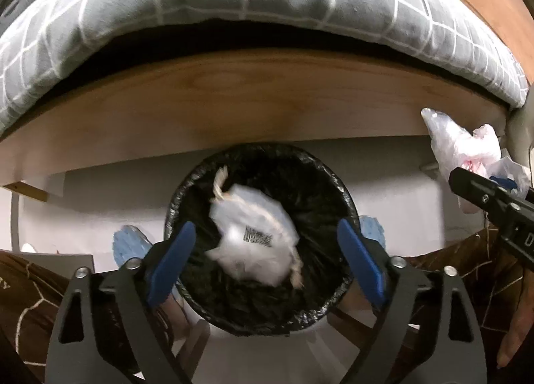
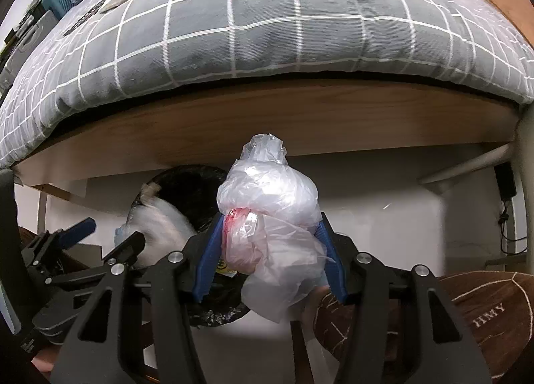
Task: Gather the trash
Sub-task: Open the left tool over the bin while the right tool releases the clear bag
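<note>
Hanging blurred below spread fingers (image 1: pixel 187 244), white bag (image 1: pixel 257 244), over bin (image 1: pixel 187 180)

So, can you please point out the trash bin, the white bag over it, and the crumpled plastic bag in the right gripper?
trash bin (image 1: pixel 200 180), left wrist view, black liner at the rim.
white bag (image 1: pixel 247 244), left wrist view, blurred middle by the barcode.
crumpled plastic bag (image 2: pixel 267 197), right wrist view, upper clear bulge.

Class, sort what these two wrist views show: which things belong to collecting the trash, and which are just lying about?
Part of the job: black-lined bin; white packet dropping into it; crumpled plastic bag; left gripper; right gripper.

Lying about: grey checked bedding; wooden bed frame.
</note>
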